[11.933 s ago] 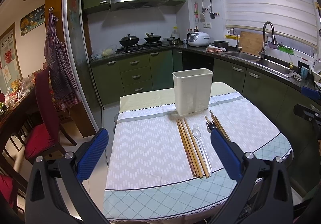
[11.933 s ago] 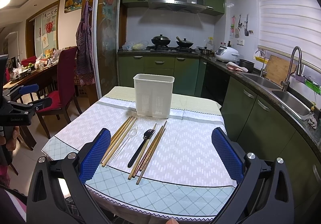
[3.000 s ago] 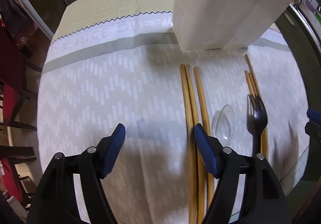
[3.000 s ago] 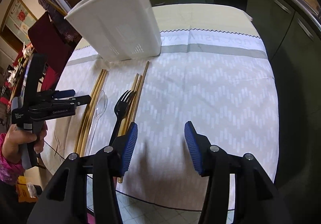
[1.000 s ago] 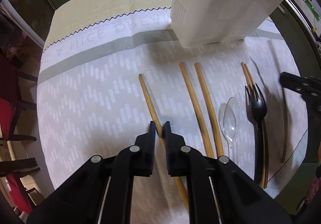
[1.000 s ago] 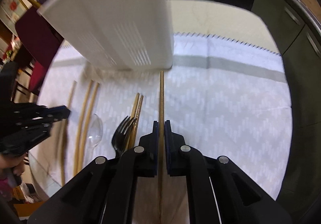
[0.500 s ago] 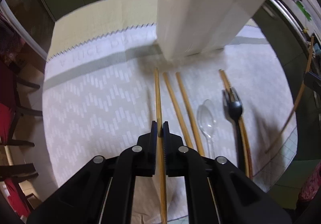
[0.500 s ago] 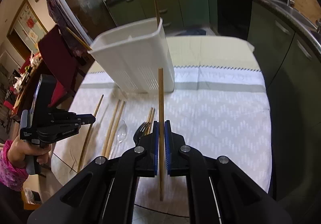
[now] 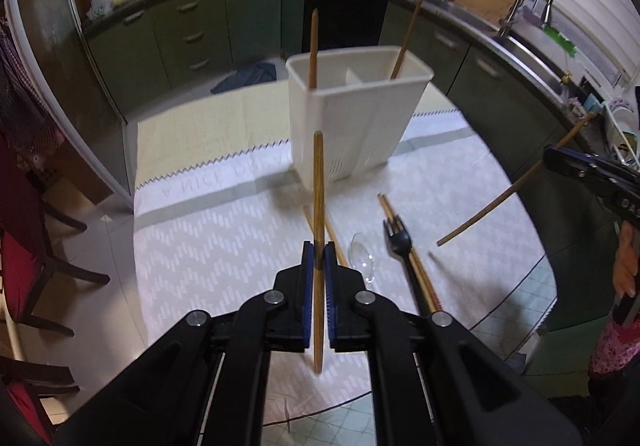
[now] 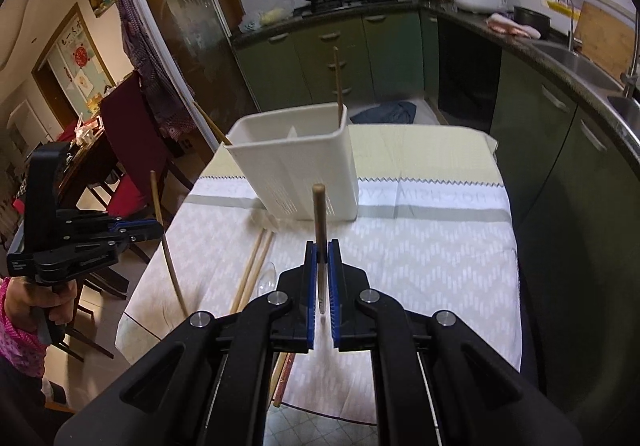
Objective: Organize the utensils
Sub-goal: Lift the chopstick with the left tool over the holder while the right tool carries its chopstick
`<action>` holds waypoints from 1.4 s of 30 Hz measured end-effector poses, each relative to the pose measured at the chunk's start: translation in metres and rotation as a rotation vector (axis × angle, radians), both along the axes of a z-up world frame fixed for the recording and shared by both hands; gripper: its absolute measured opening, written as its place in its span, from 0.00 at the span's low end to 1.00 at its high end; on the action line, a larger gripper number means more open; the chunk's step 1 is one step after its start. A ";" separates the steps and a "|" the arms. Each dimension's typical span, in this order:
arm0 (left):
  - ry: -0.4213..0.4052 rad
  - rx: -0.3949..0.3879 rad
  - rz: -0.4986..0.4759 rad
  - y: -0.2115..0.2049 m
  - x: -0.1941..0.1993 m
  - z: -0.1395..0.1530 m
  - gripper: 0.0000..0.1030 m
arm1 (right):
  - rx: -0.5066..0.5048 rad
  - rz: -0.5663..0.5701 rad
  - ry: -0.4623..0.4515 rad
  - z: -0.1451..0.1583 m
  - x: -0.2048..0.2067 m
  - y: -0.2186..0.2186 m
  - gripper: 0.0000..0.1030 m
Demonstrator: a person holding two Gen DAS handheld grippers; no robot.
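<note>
My left gripper (image 9: pixel 319 251) is shut on a wooden chopstick (image 9: pixel 318 186), held upright above the tablecloth, in front of the white utensil holder (image 9: pixel 360 126). My right gripper (image 10: pixel 322 246) is shut on another chopstick (image 10: pixel 319 214), also lifted and facing the holder (image 10: pixel 296 170). Each gripper shows in the other's view: the right one (image 9: pixel 554 160) at the table's right edge, the left one (image 10: pixel 158 228) at its left. Two chopsticks (image 9: pixel 313 46) stand in the holder. On the cloth lie two chopsticks (image 9: pixel 334 238), a clear spoon (image 9: pixel 362 258) and a black fork (image 9: pixel 398 242) over more chopsticks.
The table (image 9: pixel 200 246) has a white patterned cloth. Dark chairs (image 10: pixel 132 150) stand to its left. Green kitchen cabinets (image 9: pixel 192 30) run behind, with a sink and tap (image 9: pixel 528 2) on the right. A person's hand (image 10: pixel 24 302) in a pink sleeve holds the left gripper.
Both grippers have risen from the cloth, each carrying its chopstick, and tilted up so the holder's open top and the kitchen come into view.
</note>
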State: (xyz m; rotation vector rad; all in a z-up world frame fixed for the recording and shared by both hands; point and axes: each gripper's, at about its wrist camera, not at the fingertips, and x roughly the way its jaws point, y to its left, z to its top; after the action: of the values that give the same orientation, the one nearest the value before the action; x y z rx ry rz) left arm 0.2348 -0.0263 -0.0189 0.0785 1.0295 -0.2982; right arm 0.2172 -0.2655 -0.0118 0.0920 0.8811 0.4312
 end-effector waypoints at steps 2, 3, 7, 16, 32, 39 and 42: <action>-0.015 -0.004 -0.009 0.000 -0.003 0.007 0.05 | -0.002 0.007 -0.010 0.007 0.000 0.002 0.06; -0.022 -0.007 -0.010 0.000 -0.005 0.011 0.05 | -0.005 0.010 -0.014 0.009 0.000 0.004 0.06; -0.051 -0.018 -0.020 -0.004 -0.005 0.027 0.05 | -0.004 0.026 -0.022 0.019 0.001 0.008 0.06; -0.109 -0.047 -0.058 -0.020 0.003 0.078 0.05 | -0.006 0.053 -0.066 0.055 0.005 0.013 0.06; -0.274 -0.052 -0.045 -0.048 0.043 0.184 0.05 | 0.015 0.034 -0.200 0.164 0.039 0.024 0.06; -0.309 -0.047 -0.024 -0.056 0.069 0.202 0.05 | 0.033 0.006 -0.222 0.180 0.078 0.030 0.06; -0.309 -0.047 -0.017 -0.056 0.078 0.200 0.05 | 0.031 0.003 -0.214 0.175 0.095 0.037 0.06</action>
State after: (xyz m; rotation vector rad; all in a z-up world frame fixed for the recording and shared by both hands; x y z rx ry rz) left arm 0.3133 -0.0822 0.1812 0.0882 0.7154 -0.3149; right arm 0.3124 -0.2290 0.1634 0.0717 0.6646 0.4493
